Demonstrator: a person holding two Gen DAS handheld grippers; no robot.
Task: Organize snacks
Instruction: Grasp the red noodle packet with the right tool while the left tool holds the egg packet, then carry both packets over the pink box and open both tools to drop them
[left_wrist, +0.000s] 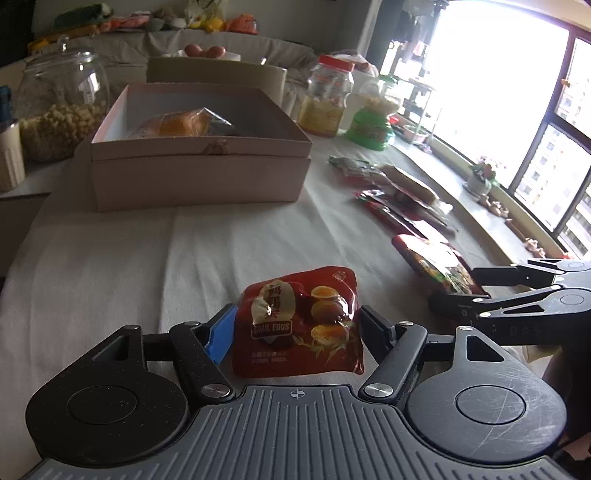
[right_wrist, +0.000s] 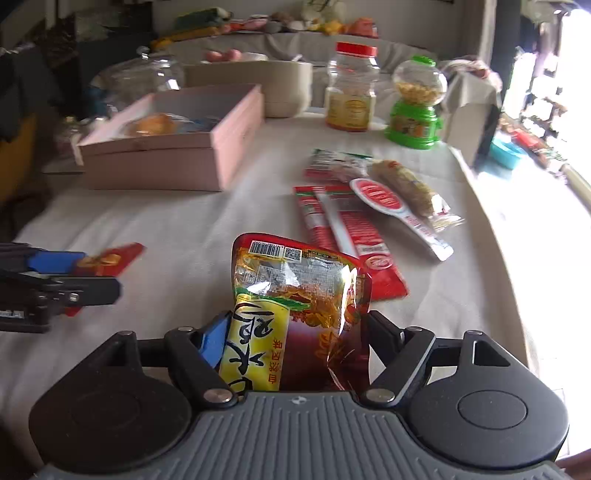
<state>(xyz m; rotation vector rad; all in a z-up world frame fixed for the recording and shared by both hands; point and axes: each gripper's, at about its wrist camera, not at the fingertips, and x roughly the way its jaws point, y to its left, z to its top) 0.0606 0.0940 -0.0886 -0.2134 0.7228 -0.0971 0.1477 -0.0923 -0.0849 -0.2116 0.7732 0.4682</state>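
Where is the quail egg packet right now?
In the left wrist view the quail egg packet sits low centre, clamped between the fingers of the left gripper just above the white tablecloth, nearer than the open pink box.

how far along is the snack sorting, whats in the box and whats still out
Done: one wrapped bun lies in the pink box.
In hand: the left gripper is shut on a quail egg pack; the right gripper is shut on a red and yellow snack pouch.
Left: the red stick packs and a wrapped roll lie on the tablecloth.
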